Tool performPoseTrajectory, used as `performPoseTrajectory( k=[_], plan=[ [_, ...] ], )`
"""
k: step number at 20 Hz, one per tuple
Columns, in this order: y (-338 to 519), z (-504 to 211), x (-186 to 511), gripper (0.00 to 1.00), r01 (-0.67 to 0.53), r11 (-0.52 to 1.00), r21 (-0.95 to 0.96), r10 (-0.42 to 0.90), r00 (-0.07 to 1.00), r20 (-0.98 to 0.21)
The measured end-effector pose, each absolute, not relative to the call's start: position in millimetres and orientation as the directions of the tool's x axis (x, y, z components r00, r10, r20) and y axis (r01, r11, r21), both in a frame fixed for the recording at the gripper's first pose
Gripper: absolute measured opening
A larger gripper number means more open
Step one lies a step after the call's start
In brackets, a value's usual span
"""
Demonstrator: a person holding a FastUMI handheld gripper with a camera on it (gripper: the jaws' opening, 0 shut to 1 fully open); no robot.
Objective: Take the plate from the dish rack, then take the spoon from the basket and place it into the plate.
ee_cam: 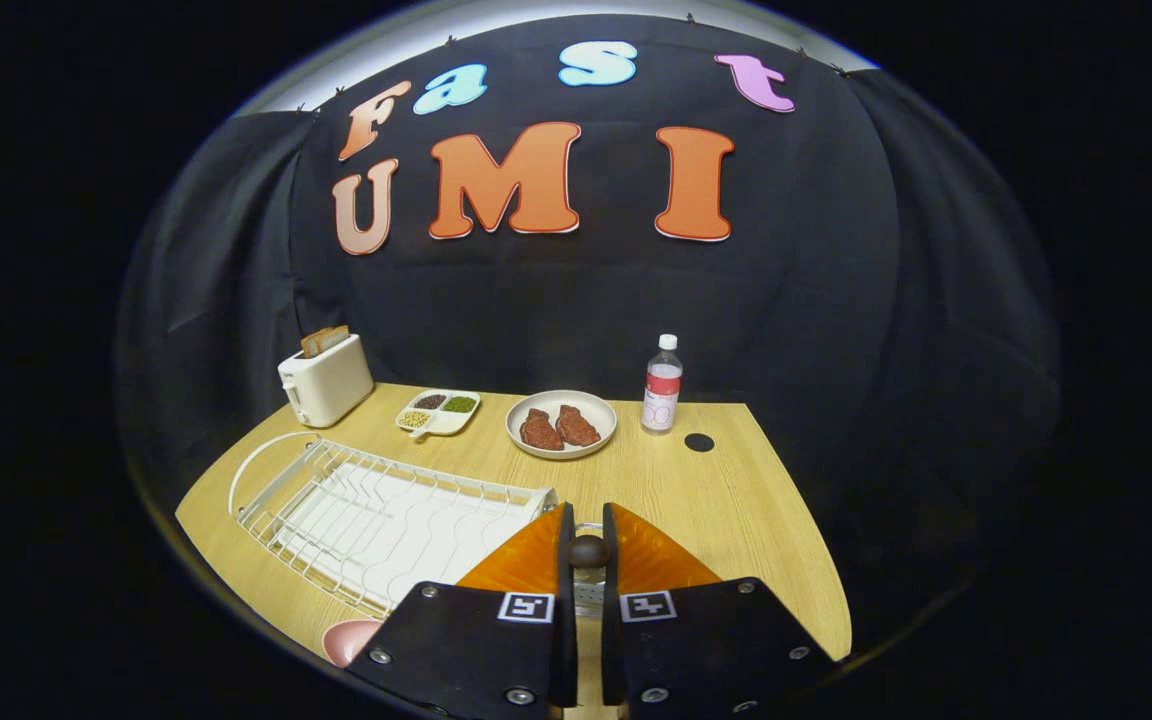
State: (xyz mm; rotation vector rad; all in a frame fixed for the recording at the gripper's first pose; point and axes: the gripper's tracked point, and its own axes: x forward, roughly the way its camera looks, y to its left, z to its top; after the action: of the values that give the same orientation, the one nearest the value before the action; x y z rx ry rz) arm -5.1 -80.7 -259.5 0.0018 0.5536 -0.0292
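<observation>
My gripper (587,552) is shut on the dark rounded end of the spoon (587,549), which sits pinched between the two fingers. Right under it, in the gap between the fingers, a bit of the pale perforated basket (588,597) shows. The pink plate (349,640) lies on the table beside the left finger, by the near corner of the dish rack, and is partly hidden by the gripper's body. The white wire dish rack (376,512) stretches away left of the fingers with nothing standing in it.
Beyond the fingers on the wooden table (736,520) are a grey plate with two pieces of meat (561,424), a water bottle (662,386), a divided dish of beans (438,411) and a white toaster (325,379). A small black disc (699,442) lies near the bottle.
</observation>
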Motion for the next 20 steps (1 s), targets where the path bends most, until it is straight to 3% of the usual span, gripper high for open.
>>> performPoseTrajectory(
  k=[11, 20],
  plan=[
    [-27, -207, -31, 0.1, -0.093, 0.995, 0.033, 0.097, 0.878, -0.469],
    [48, -222, -70, 0.1, -0.302, 0.948, 0.102, 0.312, 0.809, -0.498]
  ],
)
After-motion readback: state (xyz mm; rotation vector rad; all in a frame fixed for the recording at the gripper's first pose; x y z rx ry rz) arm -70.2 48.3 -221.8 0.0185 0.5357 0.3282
